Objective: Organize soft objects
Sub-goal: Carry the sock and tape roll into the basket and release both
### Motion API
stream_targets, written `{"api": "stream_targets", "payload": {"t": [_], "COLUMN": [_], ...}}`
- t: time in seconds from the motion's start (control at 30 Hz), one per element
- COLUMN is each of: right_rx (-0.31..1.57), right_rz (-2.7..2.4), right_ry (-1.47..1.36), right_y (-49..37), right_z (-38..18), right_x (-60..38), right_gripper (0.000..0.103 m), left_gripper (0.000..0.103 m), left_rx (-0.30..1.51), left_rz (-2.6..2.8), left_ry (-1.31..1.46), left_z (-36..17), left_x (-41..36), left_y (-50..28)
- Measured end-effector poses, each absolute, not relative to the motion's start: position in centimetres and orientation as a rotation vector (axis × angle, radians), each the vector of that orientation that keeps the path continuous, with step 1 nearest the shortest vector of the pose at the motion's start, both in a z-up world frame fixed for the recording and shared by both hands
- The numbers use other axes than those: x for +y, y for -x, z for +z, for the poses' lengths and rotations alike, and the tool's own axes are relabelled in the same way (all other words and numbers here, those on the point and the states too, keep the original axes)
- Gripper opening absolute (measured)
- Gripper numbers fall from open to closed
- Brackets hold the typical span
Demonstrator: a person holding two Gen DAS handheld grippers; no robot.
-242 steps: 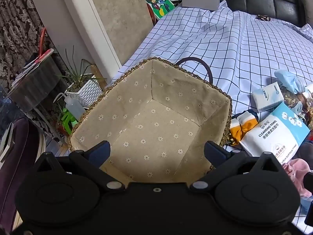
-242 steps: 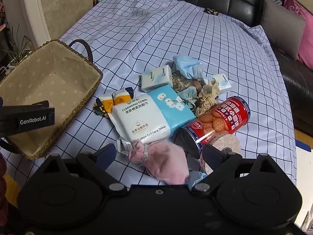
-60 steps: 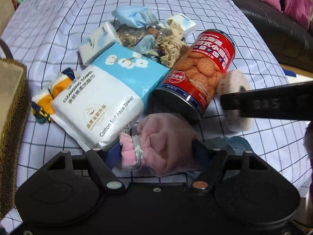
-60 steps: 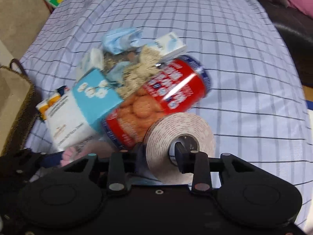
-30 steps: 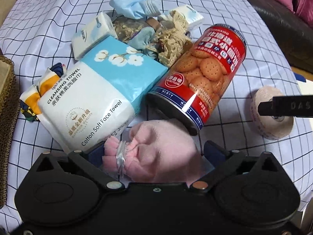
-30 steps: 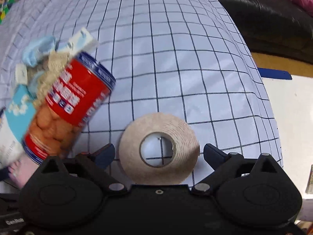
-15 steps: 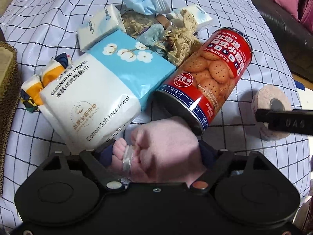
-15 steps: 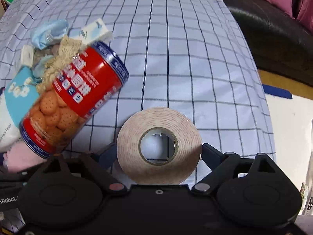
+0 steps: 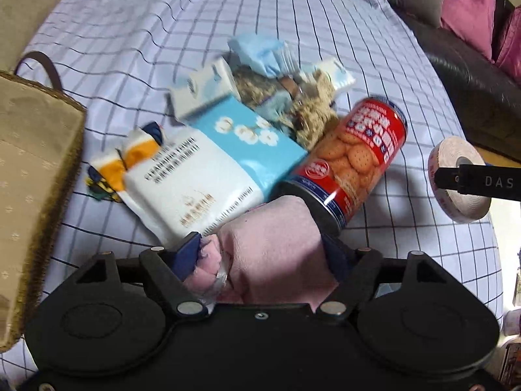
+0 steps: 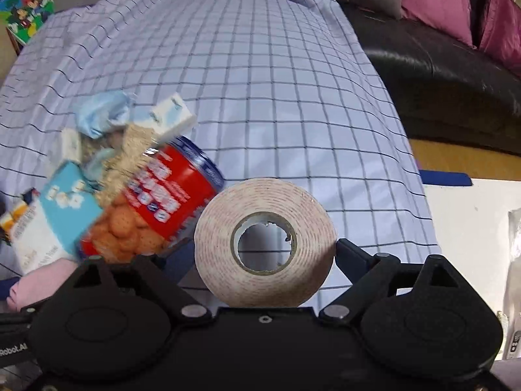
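In the left wrist view, the left gripper [image 9: 260, 254] now clamps the soft pink cloth bundle [image 9: 273, 244], its jaws closing further on it; a second ago the dark blue pads stood wide on either side of the bundle and clear of it. The bundle sits at the lower centre of the frame, bunched and squeezed narrower than before, with a clear plastic band around its frayed left end. Behind it, the white and blue pack of cotton face towels [image 9: 208, 169] and the red biscuit tin [image 9: 351, 156] lying on its side look farther off than a second ago. The woven basket with a beige lining [image 9: 35, 176], barely in frame before, now fills the left edge. At the right edge the cream roll of tape [image 9: 456, 179] is off the checked white cloth [image 9: 228, 16], carried by the other gripper's black finger.

In the right wrist view, the right gripper [image 10: 260, 257] grasps that roll of tape [image 10: 265, 241] by its sides, at the lower centre. A second ago the roll lay between spread pads without touching them. The biscuit tin [image 10: 156, 208] lies to its left, motion-blurred, and a corner of the pink bundle [image 10: 35, 280] shows at the lower left.
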State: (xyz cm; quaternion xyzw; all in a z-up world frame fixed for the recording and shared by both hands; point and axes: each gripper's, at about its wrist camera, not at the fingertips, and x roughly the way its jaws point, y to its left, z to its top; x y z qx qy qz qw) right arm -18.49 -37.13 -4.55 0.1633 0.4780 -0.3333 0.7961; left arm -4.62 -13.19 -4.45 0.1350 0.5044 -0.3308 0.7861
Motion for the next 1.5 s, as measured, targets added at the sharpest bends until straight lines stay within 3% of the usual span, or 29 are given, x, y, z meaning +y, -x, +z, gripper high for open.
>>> {"api": "stream_targets", "payload": {"t": [0.93,1.37,1.5], "right_rx": [0.838,0.812,0.807], "right_rz": [-0.3,-0.133,-0.111], "right_ry": [-0.332,-0.36,-0.379], "right_y": [3.2,-3.0,-3.6], "right_z": [4.1,3.8,3.2], "right_x": [-18.8,-10.6,-9.9], "right_gripper": [0.093,0.094,0.096], "left_gripper": [0.074,0.075,0.08], "left_rx": [0.884,0.85,0.838], "left_rz": [-0.279,-0.138,-0.147], "left_ry": [-0.083,-0.059,-0.072], "left_z": [0.9,0.8,0.8], "left_x": [2.2,7.4,7.5], "left_y": [-3.3,-5.1,-4.9]}}
